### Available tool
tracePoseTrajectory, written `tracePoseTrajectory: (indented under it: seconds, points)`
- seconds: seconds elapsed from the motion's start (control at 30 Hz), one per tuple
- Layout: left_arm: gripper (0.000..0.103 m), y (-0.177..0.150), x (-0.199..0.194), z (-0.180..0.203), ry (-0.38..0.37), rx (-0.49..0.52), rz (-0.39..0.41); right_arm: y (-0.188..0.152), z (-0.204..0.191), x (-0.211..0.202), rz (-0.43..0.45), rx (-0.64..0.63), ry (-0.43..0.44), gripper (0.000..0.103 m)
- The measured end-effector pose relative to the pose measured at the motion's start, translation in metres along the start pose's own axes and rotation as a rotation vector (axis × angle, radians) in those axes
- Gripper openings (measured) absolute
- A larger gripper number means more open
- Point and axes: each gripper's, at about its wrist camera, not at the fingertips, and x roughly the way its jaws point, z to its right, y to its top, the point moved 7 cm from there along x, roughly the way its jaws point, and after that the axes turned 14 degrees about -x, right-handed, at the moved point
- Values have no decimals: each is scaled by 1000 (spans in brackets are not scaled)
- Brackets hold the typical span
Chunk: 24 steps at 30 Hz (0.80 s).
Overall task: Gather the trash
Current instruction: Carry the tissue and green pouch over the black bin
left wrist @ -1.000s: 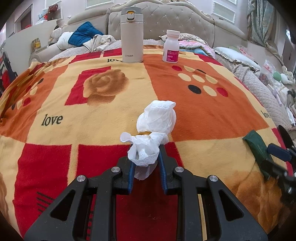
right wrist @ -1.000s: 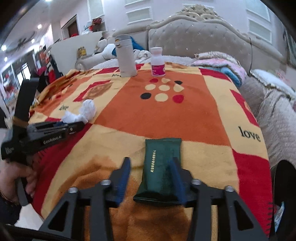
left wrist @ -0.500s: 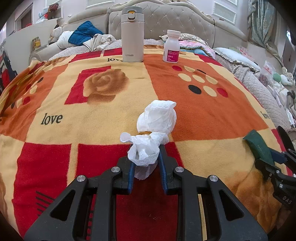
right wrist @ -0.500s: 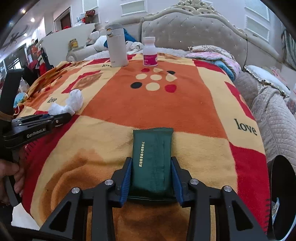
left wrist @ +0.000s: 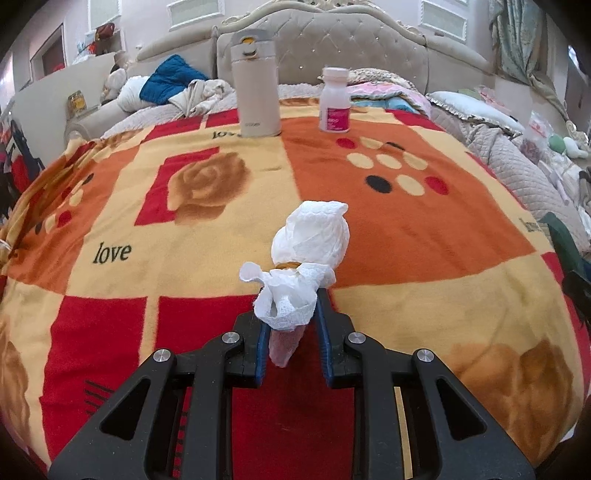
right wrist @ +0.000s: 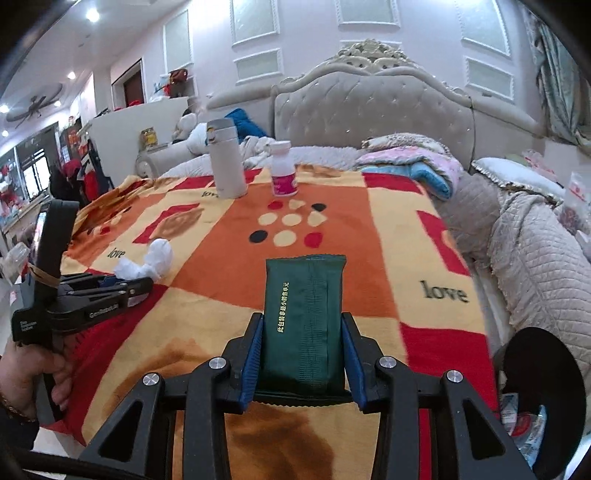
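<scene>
Left: crumpled white tissue wad [left wrist: 308,258], banded at its waist, near end clenched in left gripper [left wrist: 290,325] jaws over the blanket [left wrist: 221,258]. Right: flat dark-green tissue pack [right wrist: 304,325] with gold print, grasped by right gripper [right wrist: 303,354] jaws; print visible only in right view.

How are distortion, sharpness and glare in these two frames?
Left wrist view: strong fisheye bowing of the blanket, white tissue wad sharp, corners vignetted black. Right wrist view: ceiling lights flare slightly, green packet text legible, right edge softly smeared.
</scene>
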Motion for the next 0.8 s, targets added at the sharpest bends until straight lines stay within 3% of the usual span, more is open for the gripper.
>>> tracePoseTrajectory:
  seconds: [0.33,0.8]
  points:
    - [20,3,-27,73,-75,84,44,-19,59,-33,12,103,-126,38]
    - [20,-13,-39,170,-173,193,30,-76,158,-97,0,289,-303,38]
